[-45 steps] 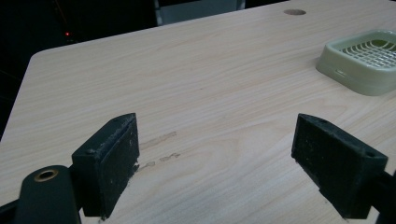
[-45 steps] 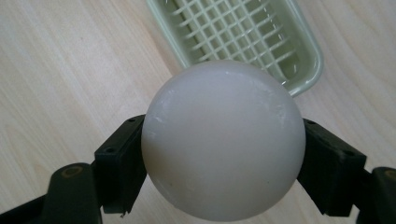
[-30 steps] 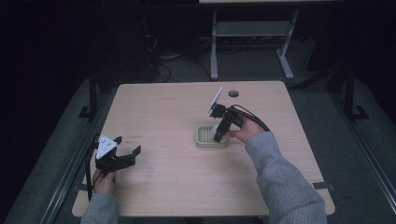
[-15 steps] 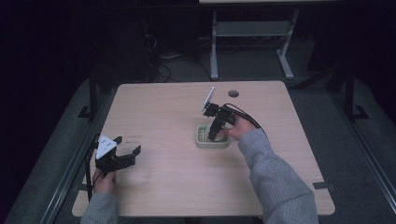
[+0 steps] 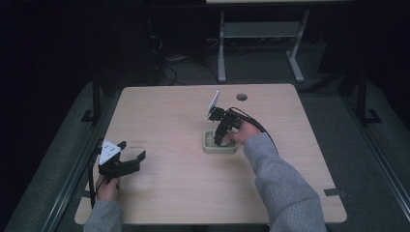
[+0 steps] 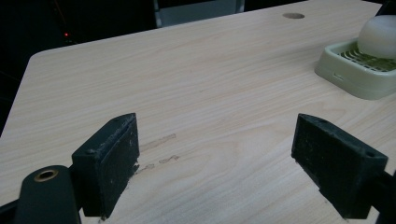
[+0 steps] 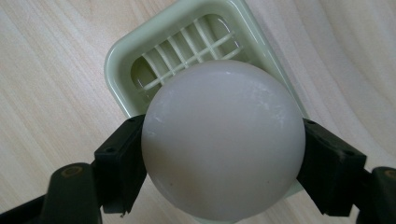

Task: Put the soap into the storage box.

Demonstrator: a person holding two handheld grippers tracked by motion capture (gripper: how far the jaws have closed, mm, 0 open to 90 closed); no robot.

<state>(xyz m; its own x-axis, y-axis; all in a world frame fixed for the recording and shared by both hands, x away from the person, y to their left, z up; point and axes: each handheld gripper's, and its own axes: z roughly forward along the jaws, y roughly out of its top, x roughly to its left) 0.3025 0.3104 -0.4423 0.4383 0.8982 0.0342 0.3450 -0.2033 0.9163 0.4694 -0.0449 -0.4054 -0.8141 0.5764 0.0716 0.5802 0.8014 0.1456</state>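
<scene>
Your right arm has swung down over the last second, bringing the right tongs (image 5: 220,141) onto the pale green slatted tray (image 5: 212,148) mid-surface (image 5: 169,193). They clasp the white ball (image 7: 223,140), which seems to hover just above the slats, so release comes next. Your left tongs (image 6: 224,172) rest gaping wide, unmoved.

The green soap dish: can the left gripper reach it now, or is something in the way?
Probably yes. The left gripper is open, with bare table between it and the green soap dish. But the right gripper holds the white soap over it.
</scene>
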